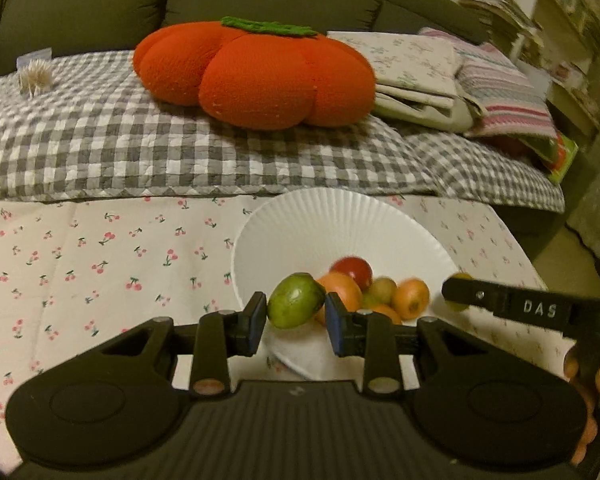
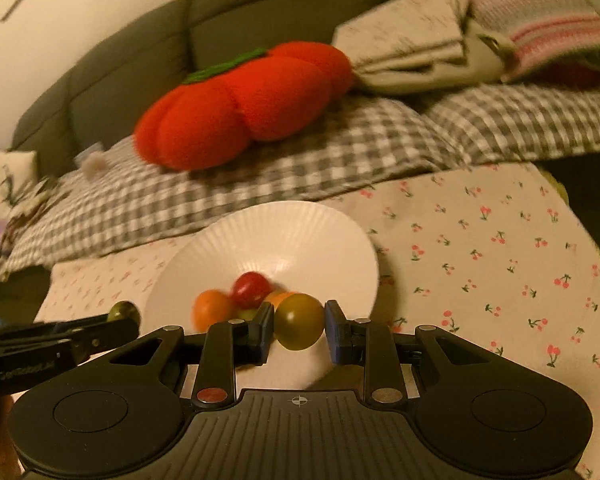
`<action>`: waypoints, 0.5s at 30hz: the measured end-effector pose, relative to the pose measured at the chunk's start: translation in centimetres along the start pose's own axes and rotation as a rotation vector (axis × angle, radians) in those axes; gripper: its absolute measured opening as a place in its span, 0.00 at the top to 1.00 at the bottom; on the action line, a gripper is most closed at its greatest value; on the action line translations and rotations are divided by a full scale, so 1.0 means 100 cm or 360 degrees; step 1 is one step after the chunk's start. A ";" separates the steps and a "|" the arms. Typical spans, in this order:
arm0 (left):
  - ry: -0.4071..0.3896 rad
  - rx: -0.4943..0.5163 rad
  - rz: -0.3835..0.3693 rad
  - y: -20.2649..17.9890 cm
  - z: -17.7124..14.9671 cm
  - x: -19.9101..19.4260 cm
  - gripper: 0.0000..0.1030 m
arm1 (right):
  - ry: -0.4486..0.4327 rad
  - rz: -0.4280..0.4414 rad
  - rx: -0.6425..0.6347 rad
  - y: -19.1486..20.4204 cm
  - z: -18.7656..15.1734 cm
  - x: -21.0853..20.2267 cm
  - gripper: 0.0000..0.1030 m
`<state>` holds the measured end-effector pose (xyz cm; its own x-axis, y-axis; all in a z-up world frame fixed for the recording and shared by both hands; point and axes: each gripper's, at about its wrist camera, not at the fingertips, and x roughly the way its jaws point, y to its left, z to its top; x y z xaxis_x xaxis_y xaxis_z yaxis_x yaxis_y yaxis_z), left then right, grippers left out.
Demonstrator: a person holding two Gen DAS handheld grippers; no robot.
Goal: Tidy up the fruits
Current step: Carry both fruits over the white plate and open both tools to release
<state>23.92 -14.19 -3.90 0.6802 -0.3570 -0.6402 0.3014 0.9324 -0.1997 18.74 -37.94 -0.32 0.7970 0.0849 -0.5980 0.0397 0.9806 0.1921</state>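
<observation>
A white ribbed plate (image 1: 340, 216) (image 2: 300, 232) sits on a cherry-print cloth and holds a red tomato (image 1: 354, 270) (image 2: 252, 288) and several orange and green ones (image 1: 410, 298) (image 2: 210, 308). My left gripper (image 1: 296, 316) is shut on a green tomato (image 1: 296, 306) just above the plate's near edge. My right gripper (image 2: 298, 322) is shut on an olive-green tomato (image 2: 299, 322) over the plate's near edge. Each gripper shows from the side in the other view, the right one (image 1: 460, 294) and the left one (image 2: 120, 320).
A sofa behind the table has a grey checked blanket (image 1: 140, 148), a big red tomato cushion (image 1: 256, 76) and folded cloths (image 1: 420, 76). The cherry-print cloth (image 1: 100, 264) (image 2: 480, 264) spreads to both sides of the plate.
</observation>
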 end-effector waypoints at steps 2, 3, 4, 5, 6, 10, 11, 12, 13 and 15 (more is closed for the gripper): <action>0.0003 -0.0005 0.0010 0.002 0.003 0.008 0.71 | 0.0006 -0.0026 0.0014 -0.002 0.004 0.009 0.75; 0.0008 -0.0002 0.0011 0.003 0.004 0.012 0.71 | 0.0005 -0.0036 0.0022 -0.003 0.005 0.012 0.75; 0.0017 0.0001 0.0009 0.005 0.006 0.016 0.71 | 0.0004 -0.0042 0.0028 -0.004 0.007 0.015 0.75; 0.0024 0.0000 0.0014 0.006 0.007 0.019 0.71 | 0.0002 -0.0050 0.0030 -0.005 0.009 0.017 0.75; 0.0029 -0.0007 0.0018 0.008 0.008 0.023 0.71 | -0.0001 -0.0059 0.0033 -0.006 0.010 0.020 0.75; 0.0040 -0.0066 -0.0004 0.017 0.012 0.033 0.71 | 0.0018 -0.0062 0.0062 -0.007 0.016 0.033 0.75; 0.0039 -0.0072 -0.0015 0.018 0.012 0.035 0.70 | 0.0025 -0.0060 0.0065 -0.006 0.017 0.037 0.75; 0.0040 -0.0071 -0.0020 0.017 0.012 0.037 0.70 | 0.0029 -0.0054 0.0068 -0.005 0.017 0.039 0.75; 0.0042 -0.0066 -0.0024 0.017 0.012 0.038 0.70 | 0.0032 -0.0051 0.0064 -0.003 0.018 0.041 0.75; 0.0047 -0.0058 -0.0039 0.015 0.011 0.041 0.70 | 0.0032 -0.0052 0.0053 0.000 0.019 0.044 0.75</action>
<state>27.89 -14.30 -6.03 0.6529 -0.3787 -0.6560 0.2932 0.9249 -0.2421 23.37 -37.91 -1.52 0.7825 0.0566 -0.6200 0.0859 0.9765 0.1974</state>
